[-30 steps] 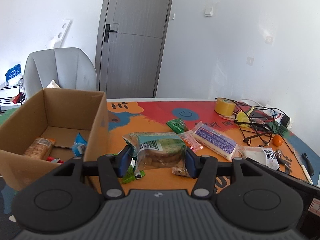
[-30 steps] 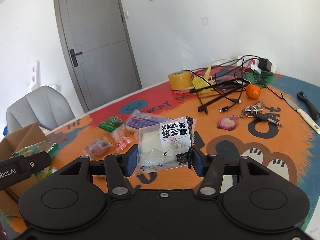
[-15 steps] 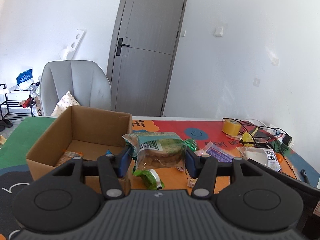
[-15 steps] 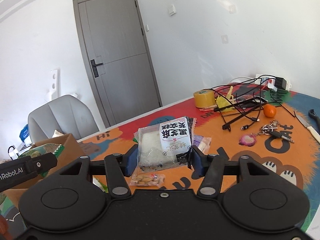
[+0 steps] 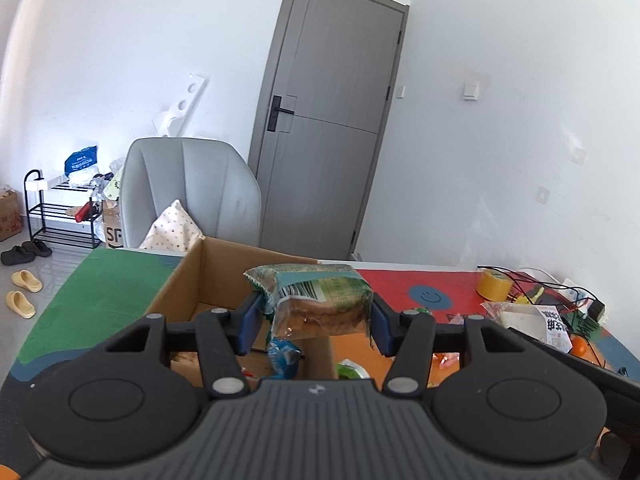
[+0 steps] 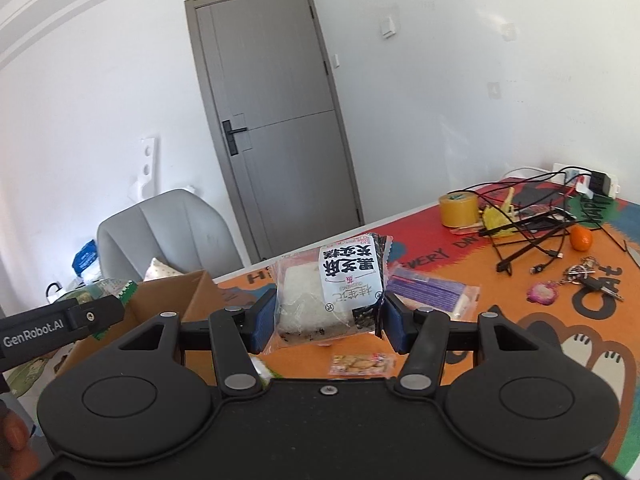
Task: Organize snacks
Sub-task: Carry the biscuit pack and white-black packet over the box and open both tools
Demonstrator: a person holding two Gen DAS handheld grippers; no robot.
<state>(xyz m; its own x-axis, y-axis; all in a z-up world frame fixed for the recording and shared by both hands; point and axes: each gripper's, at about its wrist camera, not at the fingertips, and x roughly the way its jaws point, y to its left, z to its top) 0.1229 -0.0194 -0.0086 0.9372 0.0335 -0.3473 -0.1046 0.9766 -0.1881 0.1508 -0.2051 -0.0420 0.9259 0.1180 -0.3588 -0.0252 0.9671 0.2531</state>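
Each gripper is matte black plastic — the left gripper (image 5: 316,320) and the right gripper (image 6: 329,318) both carry blue pads on their fingers, silver pivot screws and two round recessed discs on the body. In the right wrist view the left unit's side reads "GenRobot.AI" in white — bare fingertips (image 6: 14,438) show at the lower left edge.

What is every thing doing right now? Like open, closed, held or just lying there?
left gripper: shut on the green bread packet.
green bread packet: sealed, held in the air over the box edge.
right gripper: shut on the rice cake packet.
rice cake packet: sealed, held above the table.
cardboard box: open on top, snacks inside.
door: closed.
purple packet: lying flat on the table.
tape roll: resting on the table.
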